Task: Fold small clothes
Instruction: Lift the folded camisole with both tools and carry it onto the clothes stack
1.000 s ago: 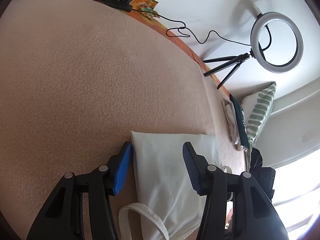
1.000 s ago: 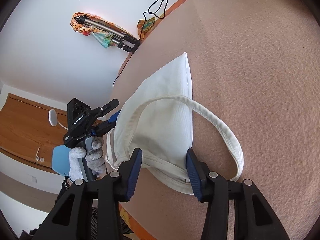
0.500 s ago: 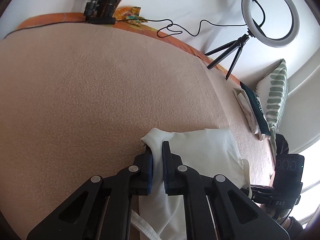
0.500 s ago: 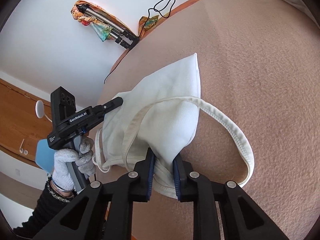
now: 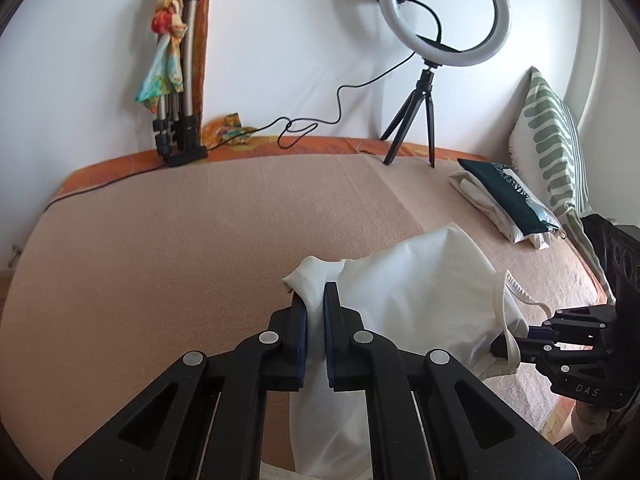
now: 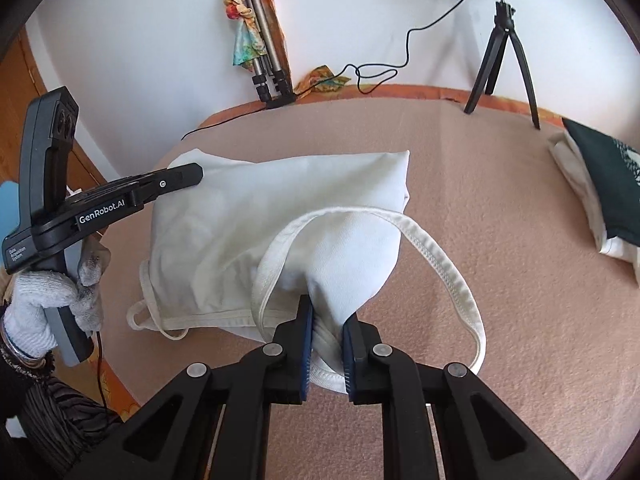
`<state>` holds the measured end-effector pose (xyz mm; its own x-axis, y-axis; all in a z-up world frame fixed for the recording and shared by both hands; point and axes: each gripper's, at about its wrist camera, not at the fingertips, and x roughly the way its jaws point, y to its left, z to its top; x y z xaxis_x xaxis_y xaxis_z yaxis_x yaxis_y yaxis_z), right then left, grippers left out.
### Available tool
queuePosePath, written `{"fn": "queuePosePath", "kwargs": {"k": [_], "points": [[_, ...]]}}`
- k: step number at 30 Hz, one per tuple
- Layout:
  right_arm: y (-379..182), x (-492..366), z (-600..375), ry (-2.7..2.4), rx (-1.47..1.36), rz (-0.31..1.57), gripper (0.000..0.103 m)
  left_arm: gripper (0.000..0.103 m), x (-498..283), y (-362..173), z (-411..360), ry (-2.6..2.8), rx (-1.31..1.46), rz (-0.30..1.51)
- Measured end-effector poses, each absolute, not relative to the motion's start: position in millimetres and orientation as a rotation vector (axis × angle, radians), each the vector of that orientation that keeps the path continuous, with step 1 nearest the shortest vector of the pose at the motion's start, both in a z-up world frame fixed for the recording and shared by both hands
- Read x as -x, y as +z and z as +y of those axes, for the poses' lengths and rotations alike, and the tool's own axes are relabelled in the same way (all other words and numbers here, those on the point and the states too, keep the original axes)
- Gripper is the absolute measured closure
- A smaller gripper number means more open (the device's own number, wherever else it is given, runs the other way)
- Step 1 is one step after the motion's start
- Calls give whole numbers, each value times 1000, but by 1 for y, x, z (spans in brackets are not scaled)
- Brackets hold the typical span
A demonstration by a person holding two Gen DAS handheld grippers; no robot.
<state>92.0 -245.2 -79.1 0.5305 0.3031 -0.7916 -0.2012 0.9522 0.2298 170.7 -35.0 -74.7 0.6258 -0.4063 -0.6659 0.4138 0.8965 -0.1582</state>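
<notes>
On a pink blanket (image 5: 168,240) with a ring light (image 5: 444,16) at one o'clock, the left gripper (image 5: 315,308) and the right gripper (image 6: 326,320), jaws just closing, both clamp the white tank top (image 6: 248,216) partly raised off it.

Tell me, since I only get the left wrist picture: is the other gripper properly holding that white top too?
Observer: Yes. The right gripper has just been closing its jaws, and its pads now pinch a bunched seam of the white top.
Operator: Is anything left loose on that side?
Observer: One strap loop swings out wide to the right of that gripper, over the blanket.
Operator: And who is holding my gripper?
Observer: A gloved hand holds the handle of the left gripper.
</notes>
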Motion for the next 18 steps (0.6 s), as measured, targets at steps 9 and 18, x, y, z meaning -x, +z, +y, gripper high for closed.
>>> {"fn": "queuePosePath", "kwargs": {"k": [9, 18], "points": [[-36, -68, -267, 223, -34, 860, 92, 97, -146, -32, -68, -548, -15, 632], [-12, -56, -309, 131, -11, 831, 92, 98, -146, -6, -127, -642, -9, 587]]}}
